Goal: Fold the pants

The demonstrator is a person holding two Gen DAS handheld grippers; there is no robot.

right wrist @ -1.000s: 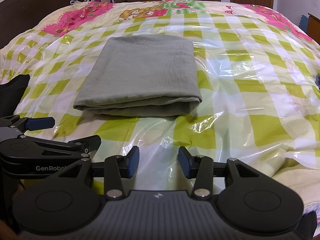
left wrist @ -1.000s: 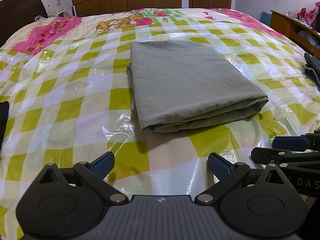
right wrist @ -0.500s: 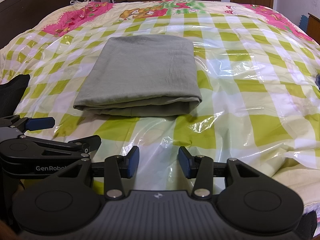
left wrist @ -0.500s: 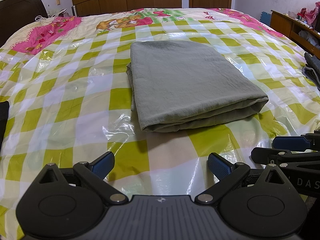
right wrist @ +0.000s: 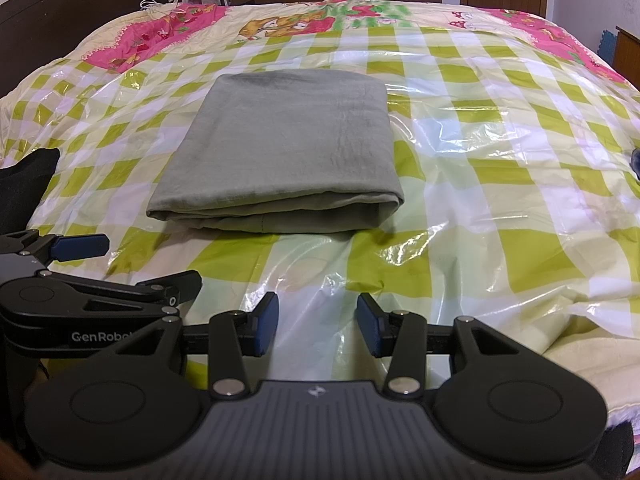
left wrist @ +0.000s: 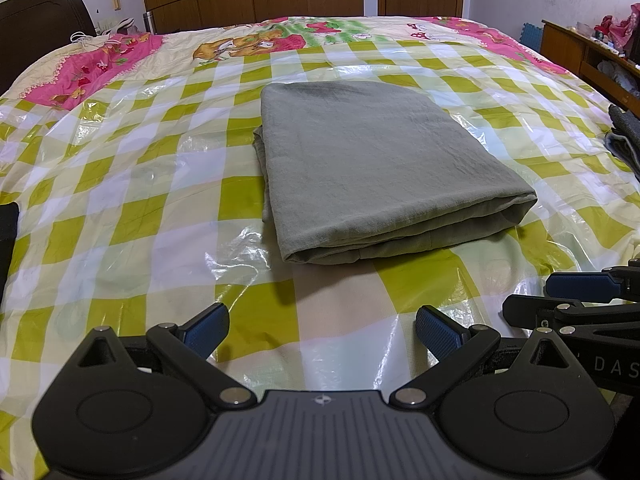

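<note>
Grey-green pants [left wrist: 372, 168] lie folded into a flat rectangle in the middle of the bed; they also show in the right wrist view [right wrist: 284, 152]. My left gripper [left wrist: 322, 330] is open and empty, held low at the near edge of the bed, well short of the pants. My right gripper [right wrist: 316, 322] is open and empty, its jaws less wide apart, also short of the pants. Each gripper shows in the other's view: the right one at the right edge [left wrist: 576, 296], the left one at the left edge [right wrist: 92, 268].
The bed carries a green and white checked plastic sheet [left wrist: 132, 208] over a pink-edged cartoon quilt [left wrist: 96, 68]. Dark clothes [left wrist: 624, 136] lie at the right edge. A dark headboard [left wrist: 36, 24] is at the left, a wooden shelf unit [left wrist: 580, 52] at the right, wardrobes behind.
</note>
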